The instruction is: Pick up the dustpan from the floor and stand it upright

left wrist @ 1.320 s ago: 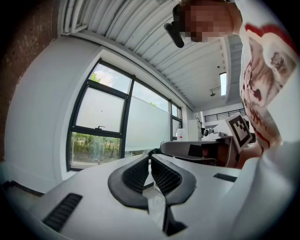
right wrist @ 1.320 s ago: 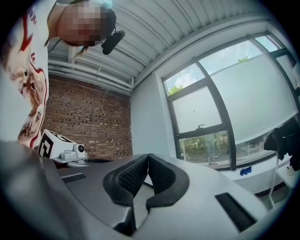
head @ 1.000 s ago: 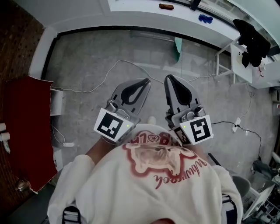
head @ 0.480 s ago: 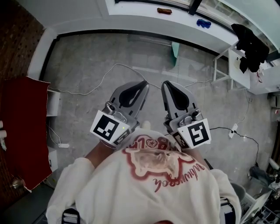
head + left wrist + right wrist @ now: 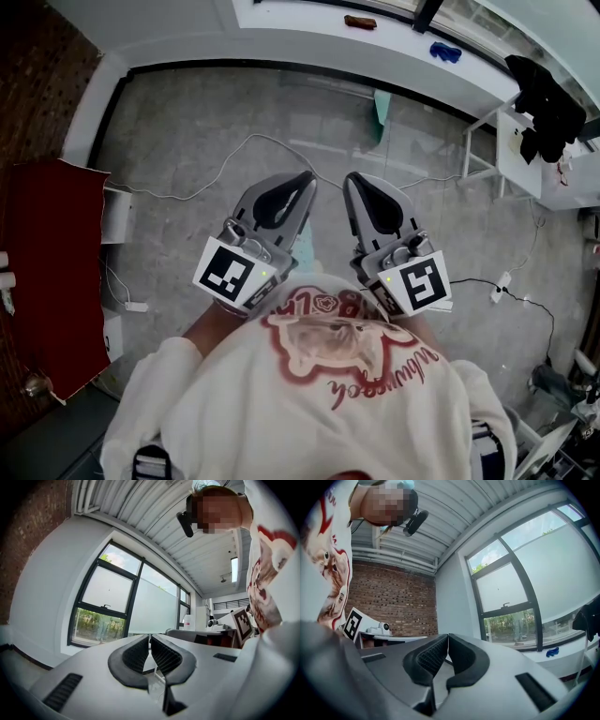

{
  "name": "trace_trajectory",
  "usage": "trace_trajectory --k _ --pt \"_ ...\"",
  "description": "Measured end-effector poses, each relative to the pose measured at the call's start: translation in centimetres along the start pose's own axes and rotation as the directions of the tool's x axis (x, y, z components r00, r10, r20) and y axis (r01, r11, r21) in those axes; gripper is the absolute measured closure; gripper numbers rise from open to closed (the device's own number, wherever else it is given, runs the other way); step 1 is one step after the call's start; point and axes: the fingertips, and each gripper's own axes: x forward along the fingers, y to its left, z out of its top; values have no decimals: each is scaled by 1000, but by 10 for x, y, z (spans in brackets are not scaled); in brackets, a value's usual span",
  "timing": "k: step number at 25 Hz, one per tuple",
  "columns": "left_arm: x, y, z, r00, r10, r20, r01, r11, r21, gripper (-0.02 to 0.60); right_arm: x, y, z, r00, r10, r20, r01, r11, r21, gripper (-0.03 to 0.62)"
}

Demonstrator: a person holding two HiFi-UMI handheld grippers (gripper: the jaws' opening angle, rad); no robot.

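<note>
A person in a cream sweatshirt (image 5: 328, 394) stands over a grey concrete floor (image 5: 187, 122), holding the left gripper (image 5: 307, 176) and the right gripper (image 5: 351, 178) level and side by side at the waist. Compared with a second ago, the two tools sit slightly closer together, the right one having edged toward the left, while the room below looks almost the same. Each gripper's own view shows its ribbed black pads pressed together at the tips with nothing between them.

The teal dustpan (image 5: 382, 110) is well ahead of both grippers, at the foot of the white ledge (image 5: 309, 42) under the window, apart from either tool. From the head view it appears as a narrow strip whose long axis runs toward and away from the ledge; which end is the handle, and whether it lies flat or stands, cannot be told from here.

A white cable (image 5: 234, 155) loops across the floor between the person and the dustpan, and a dark red cloth (image 5: 47, 272) lies at the left edge.
</note>
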Motion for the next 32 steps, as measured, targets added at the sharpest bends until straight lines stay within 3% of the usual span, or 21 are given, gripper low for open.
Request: trace_trajectory --k 9,24,32 --pt "68 63 3 999 -40 11 40 999 12 561 65 -62 8 998 -61 22 61 998 -1 569" --pt "201 268 37 998 -65 9 65 998 23 561 265 -188 -1 990 -138 4 138 990 -7 569" --pt "236 320 37 996 -87 -2 87 996 6 561 316 -216 -13 987 -158 -33 159 987 25 569"
